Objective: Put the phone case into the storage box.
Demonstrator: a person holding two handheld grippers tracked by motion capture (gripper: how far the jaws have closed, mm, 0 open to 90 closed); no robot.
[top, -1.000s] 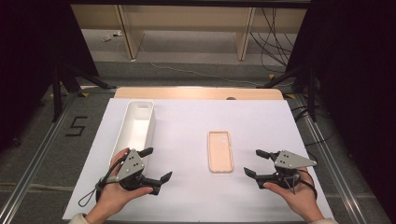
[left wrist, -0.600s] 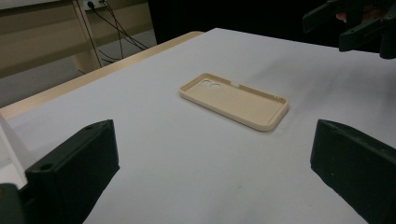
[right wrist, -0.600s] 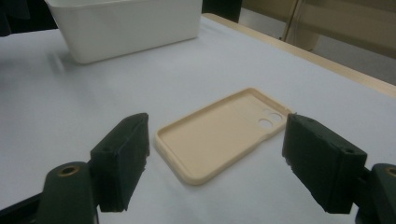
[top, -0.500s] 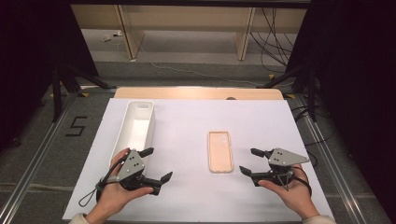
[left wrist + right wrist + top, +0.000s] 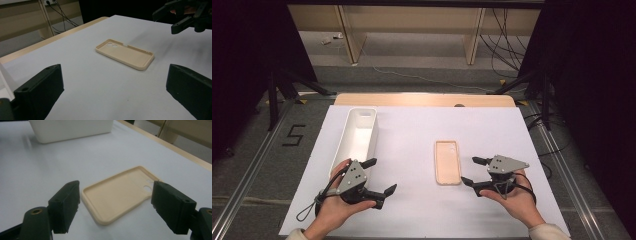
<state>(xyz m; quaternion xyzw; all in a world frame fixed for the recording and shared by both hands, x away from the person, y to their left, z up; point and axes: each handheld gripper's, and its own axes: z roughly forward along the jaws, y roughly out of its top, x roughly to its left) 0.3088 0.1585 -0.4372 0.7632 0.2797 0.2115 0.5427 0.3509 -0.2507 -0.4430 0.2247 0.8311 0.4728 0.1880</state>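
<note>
- The phone case [image 5: 447,162] lies open side up on the white table cover [image 5: 412,135], roughly mid-table and a little toward the person's right, with its camera cut-outs at the far end.
- The right gripper [image 5: 473,171] hovers just beside the case's near right edge, not touching it; its jaws stand wide, and in the right gripper view the case [image 5: 118,196] sits between and just beyond them.
- The left gripper [image 5: 380,176] rests well apart from the case, near the close end of the white bin [image 5: 357,136]. Its jaws are wide too (the left gripper view looks across bare cover at the case [image 5: 125,53] and, farther off, at the other gripper [image 5: 175,17]).
- How the case will likely handle — it looks like thin moulded plastic or silicone, so very light, somewhat flexible, and low-walled. A hard squeeze across the width could bow it or make it pop out of the jaws.
- Where to take hold: one long side wall, one jaw inside the rim and one outside, or a short end. Lying flat, it offers little height — the lower jaw would need to come down close to the cover to catch the lip.
- It seems in no way fragile; slipping is the greater risk.
</note>
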